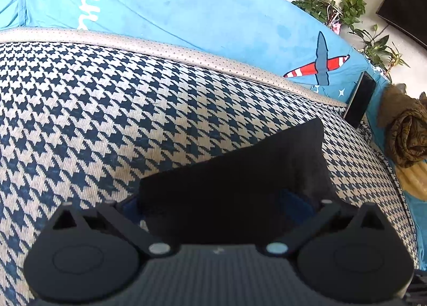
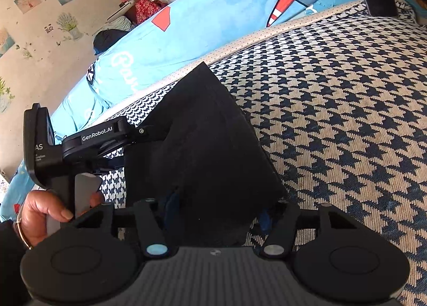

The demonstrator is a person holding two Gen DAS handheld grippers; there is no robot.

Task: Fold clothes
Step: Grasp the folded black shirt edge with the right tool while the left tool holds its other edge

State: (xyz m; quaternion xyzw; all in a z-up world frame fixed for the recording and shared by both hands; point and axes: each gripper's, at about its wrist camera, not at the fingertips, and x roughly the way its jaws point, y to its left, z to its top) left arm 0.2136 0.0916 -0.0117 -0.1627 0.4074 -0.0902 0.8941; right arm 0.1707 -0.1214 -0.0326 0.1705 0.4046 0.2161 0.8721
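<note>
**Dark cloth between both my tongs**

The houndstooth cover (image 1: 133,108) spreads under everything, the blue blanket (image 1: 202,15) behind it. A black garment (image 2: 208,146) lies on it, reaching into my right tongs (image 2: 216,215), half-open around it; grip unclear. My left tongs (image 1: 221,207) have it between them too; I cannot tell their state

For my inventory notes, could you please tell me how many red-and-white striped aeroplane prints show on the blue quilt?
1. The red-and-white striped aeroplane print sits on the light blue cotton quilt behind the houndstooth cushion, toward the right end. More prints may be hidden beyond view.
</note>
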